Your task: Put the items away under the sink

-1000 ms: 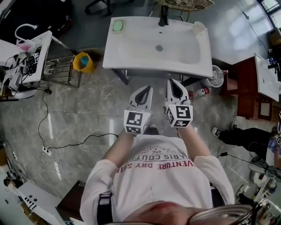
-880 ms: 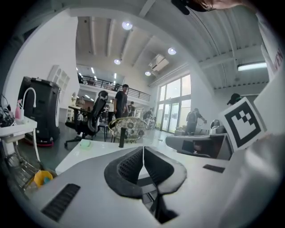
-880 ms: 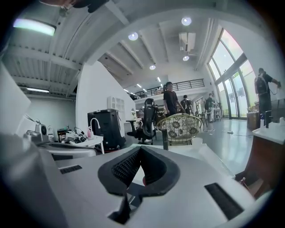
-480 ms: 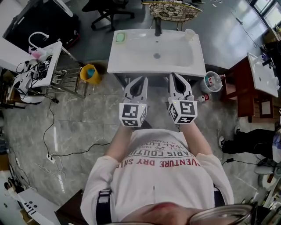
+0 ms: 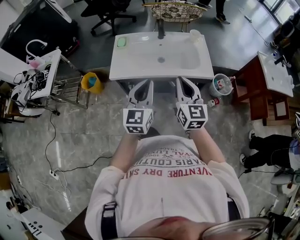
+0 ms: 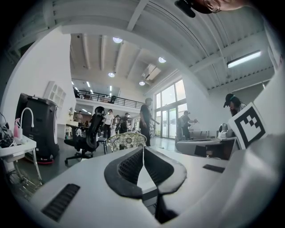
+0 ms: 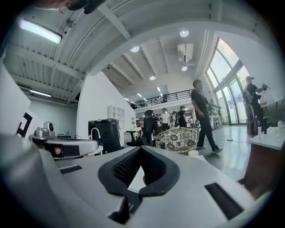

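Shift: left gripper [image 5: 143, 84] and right gripper [image 5: 183, 80] have both come up since a second ago. In the head view their tips, which then showed against bare floor short of the sink [image 5: 123, 70], now overlap its front edge.
Person: white printed T-shirt [image 5: 168, 187], both forearms stretched toward the sink.
Left gripper: level, aimed at the sink's front edge, left of its middle. Its fingers [image 6: 127, 171] are clenched tip to tip with nothing between them.
Right gripper: level, aimed at the sink's front edge, right of its middle, beside the left one but apart from it. Its fingers [image 7: 127, 169] are likewise clenched and empty.
Under the sink: the space is in shadow, so its contents cannot be told.
Floor items: small bottle [image 5: 213, 101] lies on the floor just off the sink's front right corner. Round bin [image 5: 221, 84] stands beside the sink's right side. Yellow bucket [image 5: 91, 82] stands left of the sink's front left corner, against a wire rack [image 5: 65, 84].
On the sink: green pad [image 5: 122, 42] at the back left corner, dark faucet [image 5: 161, 29] at the middle of the back edge, cup [image 5: 195, 35] at the back right corner.
Beyond the sink: patterned wicker chair [image 5: 176, 9] right behind it, office chair [image 5: 110, 11] behind and to its left.
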Demonstrator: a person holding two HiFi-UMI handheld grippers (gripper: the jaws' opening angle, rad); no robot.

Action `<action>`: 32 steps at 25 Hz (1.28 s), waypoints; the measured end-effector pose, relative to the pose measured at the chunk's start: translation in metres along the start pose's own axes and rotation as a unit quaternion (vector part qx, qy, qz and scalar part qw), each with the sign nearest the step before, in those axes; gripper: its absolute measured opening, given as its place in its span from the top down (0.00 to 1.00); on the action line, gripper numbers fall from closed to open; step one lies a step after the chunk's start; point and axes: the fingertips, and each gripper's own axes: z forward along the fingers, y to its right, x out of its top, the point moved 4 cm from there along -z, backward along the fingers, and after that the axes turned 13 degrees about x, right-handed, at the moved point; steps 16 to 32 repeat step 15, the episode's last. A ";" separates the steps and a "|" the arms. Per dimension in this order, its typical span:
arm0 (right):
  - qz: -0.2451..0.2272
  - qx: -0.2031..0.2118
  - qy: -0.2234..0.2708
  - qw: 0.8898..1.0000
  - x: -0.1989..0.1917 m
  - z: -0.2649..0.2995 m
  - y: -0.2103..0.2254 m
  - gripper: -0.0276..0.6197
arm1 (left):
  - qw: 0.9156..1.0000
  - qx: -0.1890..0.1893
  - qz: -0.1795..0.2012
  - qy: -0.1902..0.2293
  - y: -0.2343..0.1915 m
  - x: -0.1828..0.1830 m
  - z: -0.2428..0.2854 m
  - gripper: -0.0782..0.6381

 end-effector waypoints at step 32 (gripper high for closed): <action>0.000 -0.010 -0.024 1.000 -0.013 -0.008 0.001 0.92 | 1.000 -0.005 -0.001 -0.008 0.005 -0.004 0.001 0.85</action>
